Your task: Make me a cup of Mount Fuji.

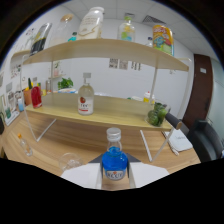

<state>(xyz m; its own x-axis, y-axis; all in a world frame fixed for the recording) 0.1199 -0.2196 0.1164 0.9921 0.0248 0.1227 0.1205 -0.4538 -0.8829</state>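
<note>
A bottle of blue liquid [114, 162] with a clear cap and a white label stands upright between my two pale fingers [82, 175], which press on it from either side. My gripper [115, 174] is shut on it, over the wooden table [55, 142]. Just left of the fingers a clear glass [70, 161] stands on the table. Beyond it, a clear bottle with a red label [85, 100] stands on the lower shelf [115, 112]. The bottle's base is hidden.
A two-tier wooden shelf rack faces me. Its top shelf [100, 47] carries several bottles and a colourful bag [162, 39]. A red container [36, 96] and a green jar [157, 114] sit on the lower shelf. A black chair [207, 137] stands to the right.
</note>
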